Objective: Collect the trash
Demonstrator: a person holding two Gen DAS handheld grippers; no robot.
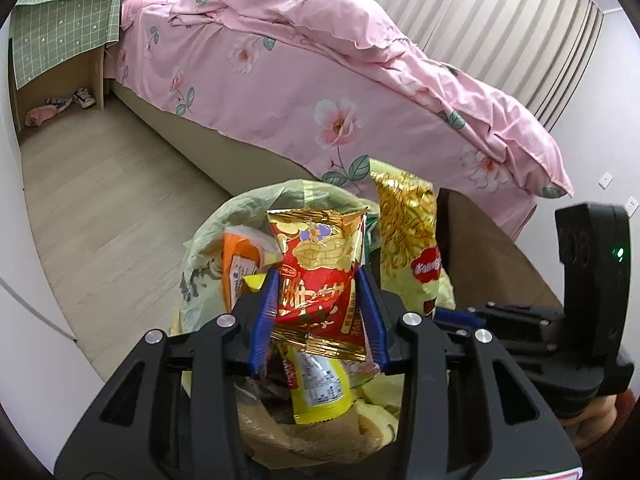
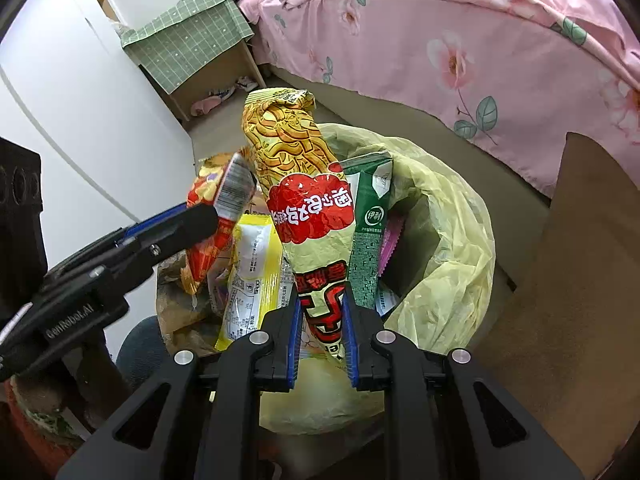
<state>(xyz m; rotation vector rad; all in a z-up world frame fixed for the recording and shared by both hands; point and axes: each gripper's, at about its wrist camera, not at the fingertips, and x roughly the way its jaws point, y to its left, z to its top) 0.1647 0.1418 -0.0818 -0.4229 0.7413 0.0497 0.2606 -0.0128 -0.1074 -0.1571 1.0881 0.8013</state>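
Two grippers, each gripping one snack packet over one yellow-green trash bag (image 2: 452,216). The left gripper (image 1: 318,314) has its blue fingers (image 1: 264,316) clamped on a red-and-gold snack packet (image 1: 318,268); the right gripper (image 2: 322,336) pinches the bottom of a tall yellow noodle-snack packet (image 2: 296,184), held upright. Inside the bag, one yellow wrapper (image 2: 252,264) and one green carton (image 2: 370,236) show; deeper contents are hidden. Behind lies one pink floral bed (image 1: 320,80).
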